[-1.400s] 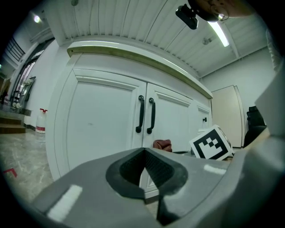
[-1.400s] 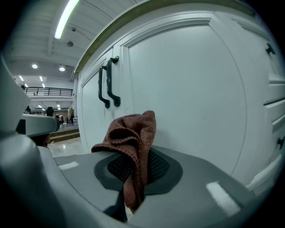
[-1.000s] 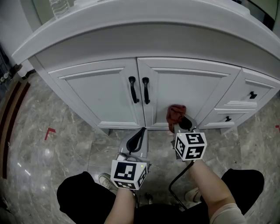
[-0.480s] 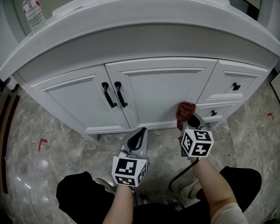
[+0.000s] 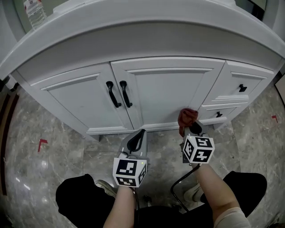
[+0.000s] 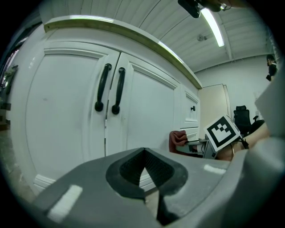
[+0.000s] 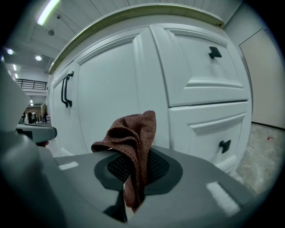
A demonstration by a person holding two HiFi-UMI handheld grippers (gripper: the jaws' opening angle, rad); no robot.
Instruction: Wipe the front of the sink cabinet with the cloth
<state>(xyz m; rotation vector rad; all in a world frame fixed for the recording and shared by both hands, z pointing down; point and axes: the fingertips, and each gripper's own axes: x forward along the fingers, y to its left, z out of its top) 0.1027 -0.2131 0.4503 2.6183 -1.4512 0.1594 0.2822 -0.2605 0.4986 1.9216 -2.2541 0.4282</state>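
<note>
Grey marble floor (image 5: 58,133) under white sink cabinet (image 5: 147,44); 1 water bottle (image 5: 34,11) on countertop, far left; 2 red tape marks (image 5: 42,143) on floor. Cloth (image 5: 187,116): reddish-brown, knitted, bunched, clamped in right gripper (image 5: 190,128) jaws, low at right door's right edge, beside drawers (image 5: 231,82); contact unclear. Left gripper (image 5: 139,135): jaws together, empty, short of doors (image 5: 169,93). Count: 2 doors, 2 black bar handles (image 5: 112,93), 2 drawers, 2 knobs (image 5: 242,87), 1 cloth.

It looks like a bathroom mock-up inside a large workroom. A white sink cabinet (image 5: 169,93) stands on a grey marble floor (image 5: 53,133). A strip light (image 6: 213,26) and an office chair (image 6: 242,115) show beyond.
</note>
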